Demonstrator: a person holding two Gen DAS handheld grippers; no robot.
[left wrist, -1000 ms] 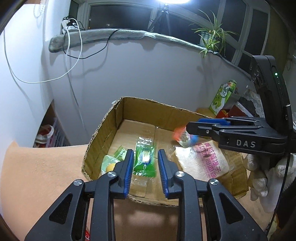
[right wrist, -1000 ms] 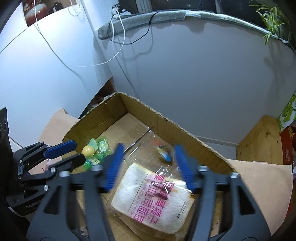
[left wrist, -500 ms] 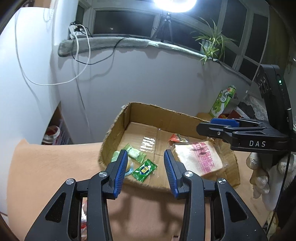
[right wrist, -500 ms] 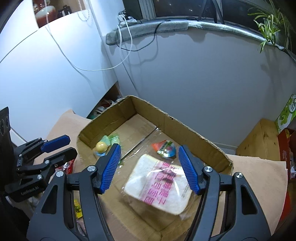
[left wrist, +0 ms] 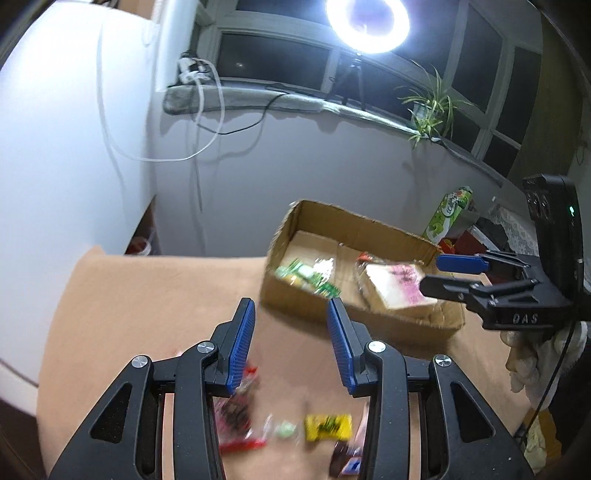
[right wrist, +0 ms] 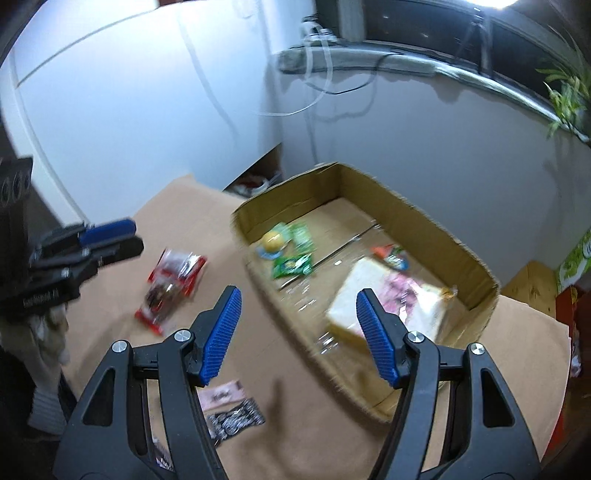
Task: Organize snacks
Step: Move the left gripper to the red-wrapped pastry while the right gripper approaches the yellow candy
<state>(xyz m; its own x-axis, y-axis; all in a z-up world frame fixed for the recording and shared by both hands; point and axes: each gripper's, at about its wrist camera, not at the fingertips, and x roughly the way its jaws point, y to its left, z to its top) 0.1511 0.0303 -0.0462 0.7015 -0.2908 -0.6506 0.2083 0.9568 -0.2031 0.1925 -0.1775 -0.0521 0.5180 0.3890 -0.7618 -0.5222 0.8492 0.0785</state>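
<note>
The left gripper (left wrist: 291, 332) hangs over the tan surface (left wrist: 129, 295) with its blue pads (left wrist: 242, 347) partly apart and nothing between them. The right gripper (right wrist: 299, 332) has its pads set wider, and it holds nothing too.

Right under the left gripper, near the front edge of the surface, lie some loose snacks: a red packet (left wrist: 236, 417), a small pale green sweet (left wrist: 286, 430), a yellow packet (left wrist: 328, 426) and a dark packet (left wrist: 345, 458). They are blurry. In the right wrist view the red packet (right wrist: 171, 286) lies alone on the surface, between the left gripper (right wrist: 107, 240) and the box. A pink packet (right wrist: 221, 397) and a black and white packet (right wrist: 234, 422) lie close to the right gripper, partly behind its left finger.

The cardboard box (right wrist: 421, 221) sits toward the far edge of the surface, past both grippers. Its top is open. Inside it are green packets (right wrist: 293, 264), a small yellow ball (right wrist: 273, 240), a big bag of bread with pink writing (right wrist: 388, 302) and a small red and blue packet (right wrist: 393, 256). The near wall of the box stands between the grippers and these things.

Past the box is a white wall (left wrist: 295, 166) with hanging cords (left wrist: 207, 122). A plant (left wrist: 434, 107) and a bright ring light (left wrist: 367, 22) stand on the window ledge above. A green carton (left wrist: 447, 214) stands at the right of the box.
</note>
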